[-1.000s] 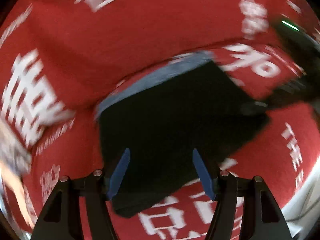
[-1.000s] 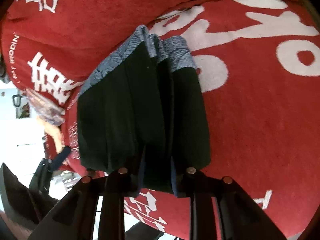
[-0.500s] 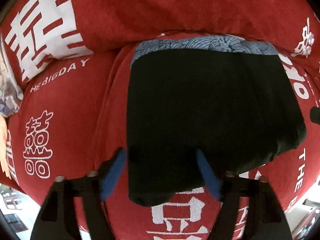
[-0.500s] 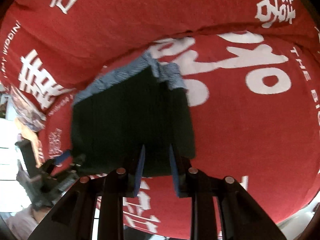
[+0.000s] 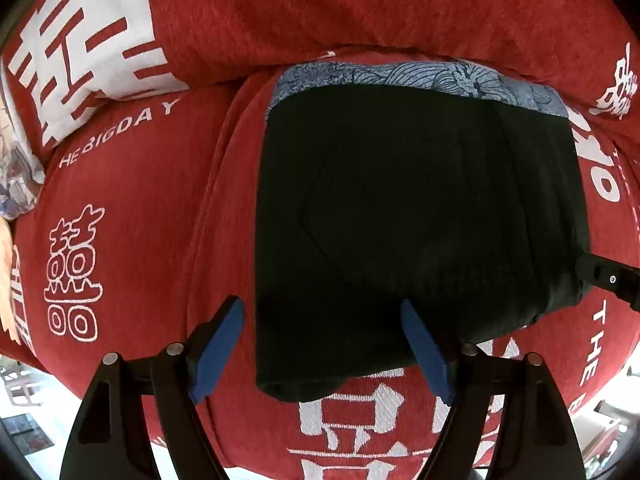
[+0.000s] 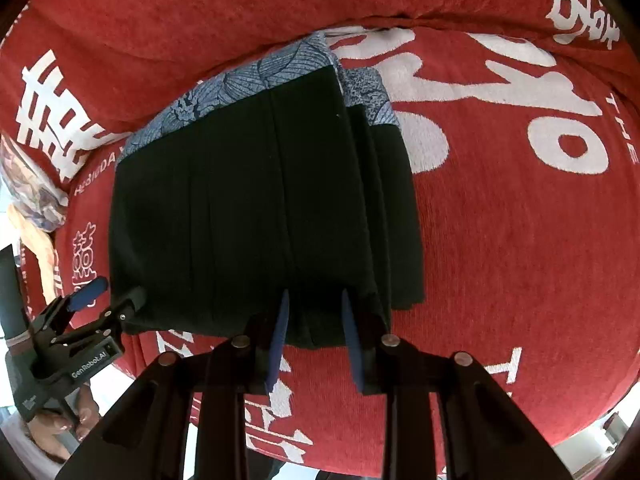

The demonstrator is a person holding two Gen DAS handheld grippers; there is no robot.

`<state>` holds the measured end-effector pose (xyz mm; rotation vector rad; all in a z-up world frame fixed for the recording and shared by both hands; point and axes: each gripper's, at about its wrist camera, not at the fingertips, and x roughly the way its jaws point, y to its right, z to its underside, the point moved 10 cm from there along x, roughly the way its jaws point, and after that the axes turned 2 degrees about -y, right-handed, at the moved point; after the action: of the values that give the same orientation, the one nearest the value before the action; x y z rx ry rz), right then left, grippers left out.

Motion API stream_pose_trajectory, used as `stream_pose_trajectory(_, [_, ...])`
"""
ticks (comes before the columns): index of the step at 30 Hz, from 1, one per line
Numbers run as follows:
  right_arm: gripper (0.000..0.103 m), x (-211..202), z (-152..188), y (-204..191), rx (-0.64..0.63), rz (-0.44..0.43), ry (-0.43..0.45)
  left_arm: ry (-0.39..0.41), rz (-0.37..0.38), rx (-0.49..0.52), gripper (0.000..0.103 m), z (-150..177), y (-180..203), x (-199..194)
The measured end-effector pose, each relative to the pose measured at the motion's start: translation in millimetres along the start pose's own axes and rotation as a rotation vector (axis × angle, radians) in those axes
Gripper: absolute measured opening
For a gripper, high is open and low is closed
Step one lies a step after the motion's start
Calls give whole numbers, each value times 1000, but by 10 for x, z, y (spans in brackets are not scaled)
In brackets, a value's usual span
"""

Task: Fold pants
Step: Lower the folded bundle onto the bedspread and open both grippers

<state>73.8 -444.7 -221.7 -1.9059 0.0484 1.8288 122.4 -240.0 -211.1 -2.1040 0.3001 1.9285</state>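
The black pants [image 5: 408, 220] lie folded into a compact rectangle on the red cover, with a blue patterned band [image 5: 416, 76] along the far edge. They also show in the right wrist view [image 6: 260, 216]. My left gripper [image 5: 322, 320] is open, its blue fingers straddling the near left corner of the pants. My right gripper [image 6: 314, 312] is partly open at the near right edge of the pants, holding nothing. The left gripper also shows at the left of the right wrist view [image 6: 108, 292].
The red cover with white characters [image 5: 120, 200] spans a cushion seat; a red backrest [image 5: 360, 4] rises behind the pants. A patterned cloth [image 6: 32, 188] lies at the far left. The seat's front edge drops off just below both grippers.
The right gripper has let go of the pants' near edge and opened slightly. The left gripper has swung round to face the pants squarely and stays open. The pants now rest flat.
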Motion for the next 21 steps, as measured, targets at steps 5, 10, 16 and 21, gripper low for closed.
stream_pose_trajectory(5, [31, -22, 23, 5, 15, -9, 3, 0, -13, 14, 81, 9, 13, 0])
stream_pose_trajectory(10, [32, -39, 37, 17, 11, -11, 3, -5, -37, 9, 92, 5, 2, 11])
stream_pose_trajectory(16, [33, -60, 46, 27, 18, -15, 4, -8, -50, 16, 99, 17, 4, 9])
stream_pose_trajectory(21, [37, -68, 77, 48, 18, -16, -1, -8, -58, 21, 99, 17, 23, 14])
